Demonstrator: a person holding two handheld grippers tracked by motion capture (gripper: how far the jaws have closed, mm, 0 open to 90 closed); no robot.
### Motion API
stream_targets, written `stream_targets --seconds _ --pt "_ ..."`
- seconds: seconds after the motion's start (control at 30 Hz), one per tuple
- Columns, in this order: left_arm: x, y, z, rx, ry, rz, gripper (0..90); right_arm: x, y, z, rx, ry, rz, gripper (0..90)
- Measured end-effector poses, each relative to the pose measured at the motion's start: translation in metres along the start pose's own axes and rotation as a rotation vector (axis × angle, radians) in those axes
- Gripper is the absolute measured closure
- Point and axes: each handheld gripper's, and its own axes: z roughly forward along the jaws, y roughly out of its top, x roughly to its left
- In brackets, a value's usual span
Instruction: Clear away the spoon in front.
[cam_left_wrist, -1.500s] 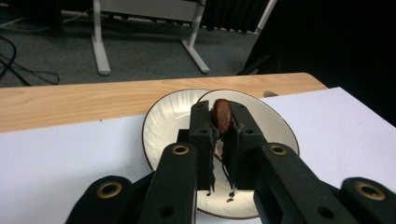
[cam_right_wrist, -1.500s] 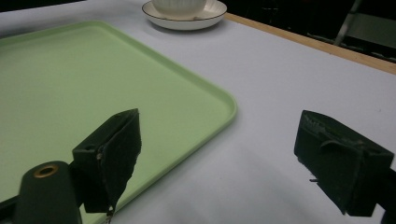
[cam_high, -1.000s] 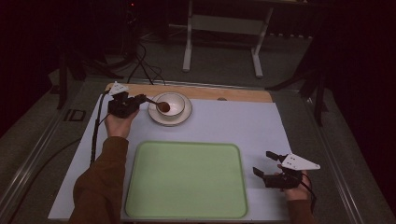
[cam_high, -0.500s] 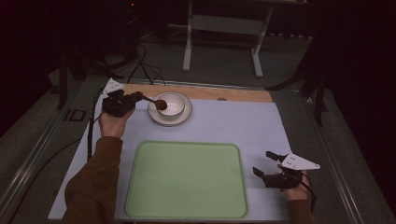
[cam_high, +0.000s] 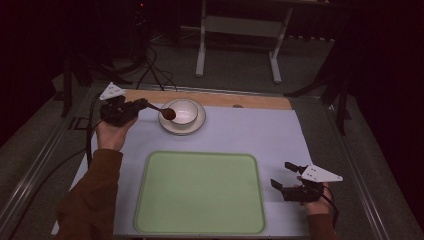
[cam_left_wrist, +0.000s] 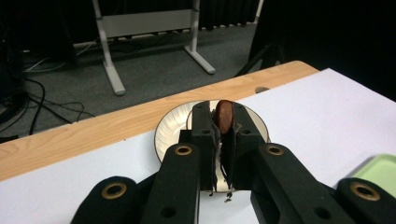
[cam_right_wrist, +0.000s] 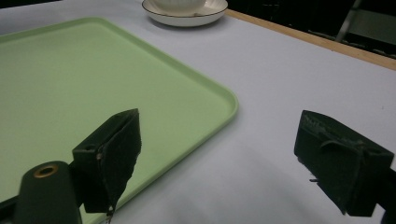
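Observation:
My left gripper (cam_high: 141, 104) is shut on a brown spoon (cam_high: 167, 113) held level at the table's far left. The spoon's head hangs over the left rim of a white saucer (cam_high: 175, 128) that carries a white cup (cam_high: 185, 111). In the left gripper view the spoon (cam_left_wrist: 224, 115) stands edge-on between the closed jaws of the left gripper (cam_left_wrist: 219, 136), with the saucer (cam_left_wrist: 169, 131) just beyond. My right gripper (cam_high: 281, 174) rests open and empty on the white mat, right of the green tray (cam_high: 200, 192).
In the right gripper view the tray (cam_right_wrist: 70, 79) lies left of the right gripper (cam_right_wrist: 219, 128), with the saucer (cam_right_wrist: 187, 17) far ahead. A wooden strip (cam_high: 250, 100) edges the table's far side. A metal stand (cam_high: 237, 25) and cables lie on the floor beyond.
My left gripper has drawn back to the left with the spoon, so its head has moved from over the cup to the saucer's left rim. The right gripper has stayed put.

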Motion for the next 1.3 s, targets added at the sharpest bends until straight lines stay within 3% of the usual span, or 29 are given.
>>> stream_targets --seconds 0.3,0.6,1.03,1.3 --pt "-0.009 0.0 -0.009 0.028 -0.033 0.035 83.5 0.0 0.0 0.0 0.001 0.001 0.001 14.6" --pt "-0.014 -0.006 -0.019 0.068 -0.039 0.064 83.5 0.0 0.0 -0.001 0.001 0.0 0.002 14.6" --pt "-0.01 -0.024 -0.043 0.113 -0.036 0.04 83.4 0.0 0.0 -0.001 0.001 -0.001 0.003 14.6" --pt "-0.015 -0.038 -0.056 0.136 -0.054 0.042 83.4 0.001 0.0 -0.001 0.004 -0.001 0.002 14.6"
